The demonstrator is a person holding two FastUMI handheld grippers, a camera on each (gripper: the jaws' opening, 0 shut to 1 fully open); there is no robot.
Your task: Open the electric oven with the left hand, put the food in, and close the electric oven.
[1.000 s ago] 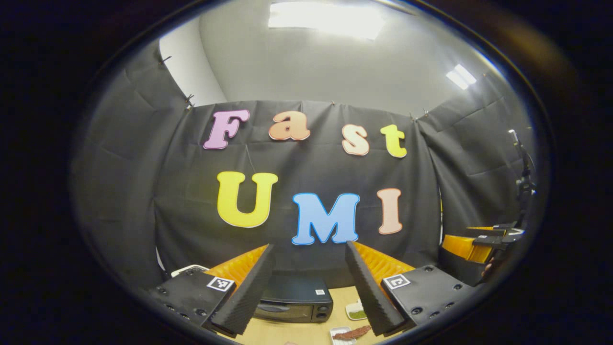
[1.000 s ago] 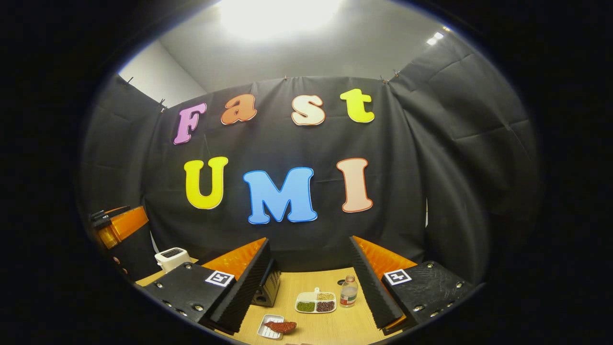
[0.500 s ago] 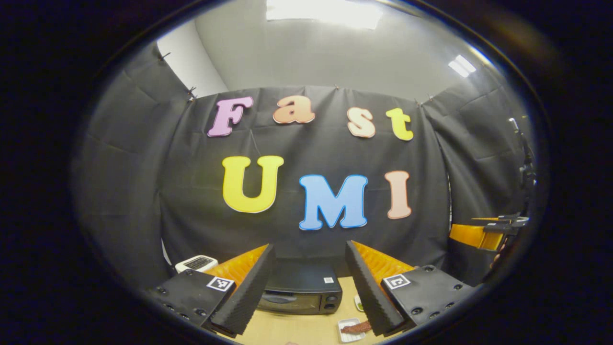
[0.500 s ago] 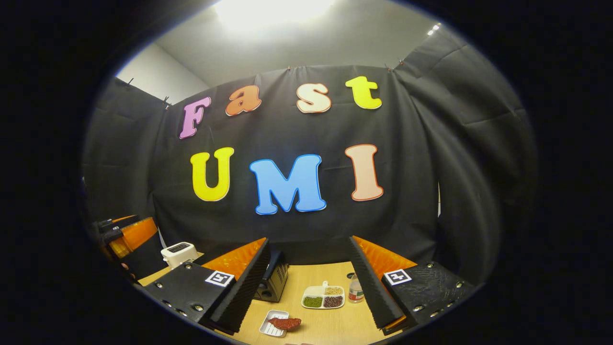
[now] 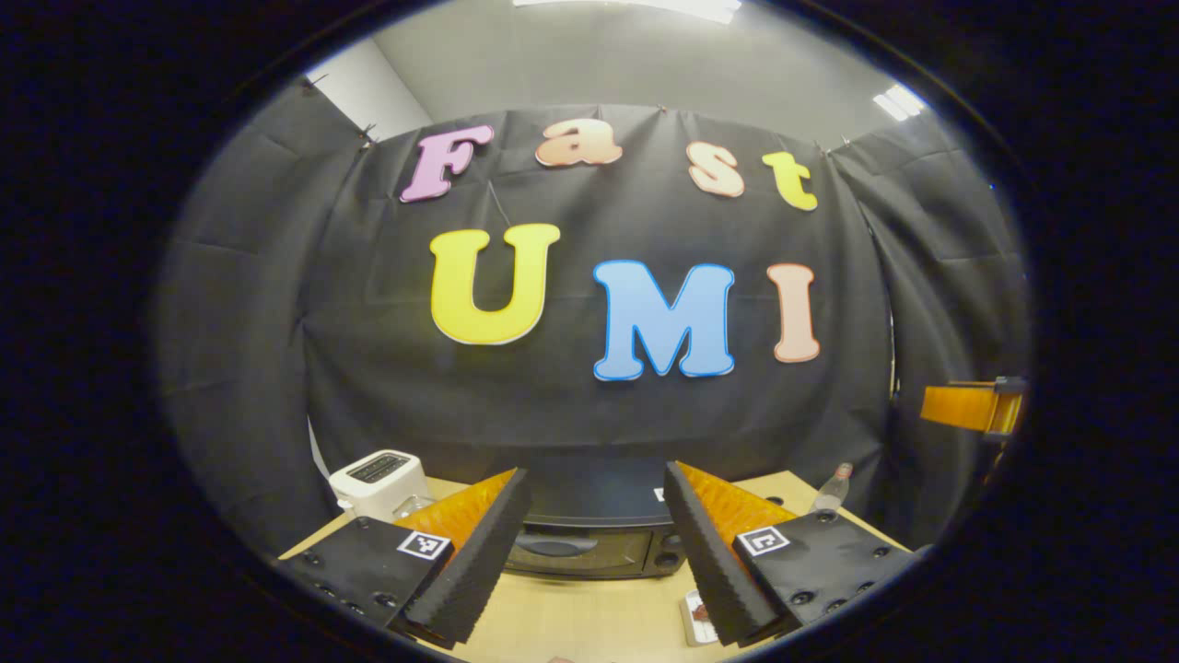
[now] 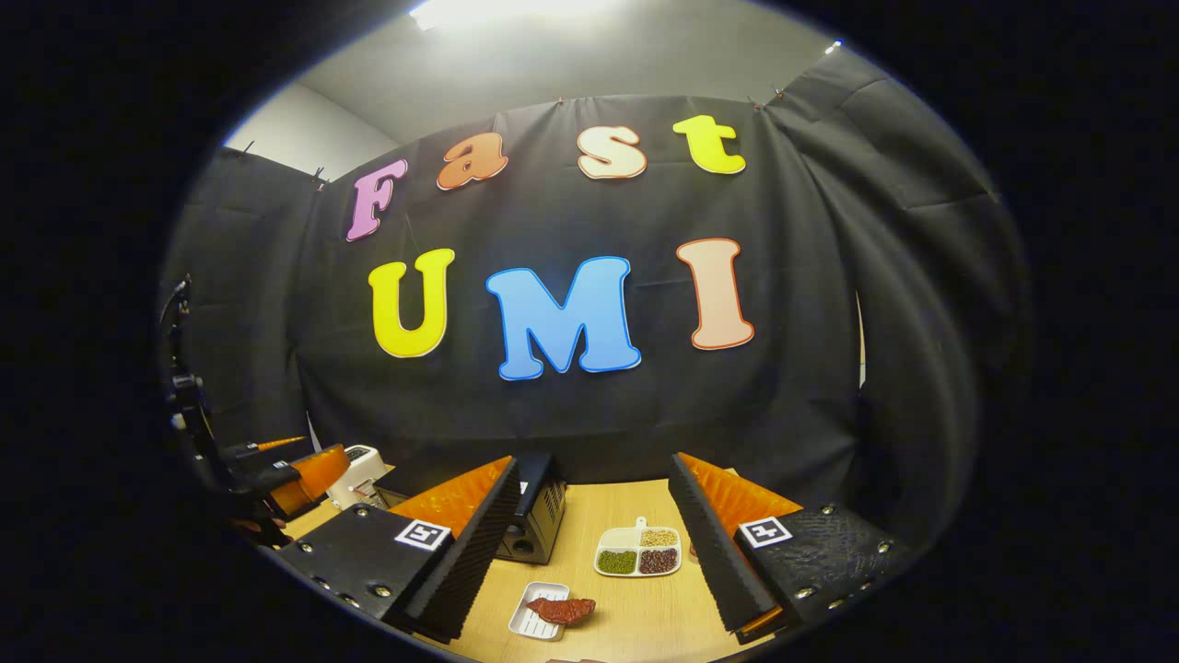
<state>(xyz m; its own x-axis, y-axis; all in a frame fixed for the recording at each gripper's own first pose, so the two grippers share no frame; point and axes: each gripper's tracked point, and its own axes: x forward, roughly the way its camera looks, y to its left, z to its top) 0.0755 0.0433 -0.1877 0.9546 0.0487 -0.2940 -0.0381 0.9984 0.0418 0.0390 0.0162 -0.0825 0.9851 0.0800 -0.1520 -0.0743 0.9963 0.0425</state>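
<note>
Plainly, both jaws released (nothing held), electric oven (image 5: pixel 589 543) shut, small label unreadable, food (image 6: pixel 562 610) on tray (image 6: pixel 534 628)

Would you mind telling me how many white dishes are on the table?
2: a divided dish of beans near the table's middle, and a small tray holding the red food nearer the camera. Others may be hidden behind the claws.

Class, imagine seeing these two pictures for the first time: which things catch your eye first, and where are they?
The black electric oven sits at the back of the wooden table, framed between the open left gripper. Nearer the front lie a reddish piece of food on a small white tray and a divided white dish of beans.
</note>
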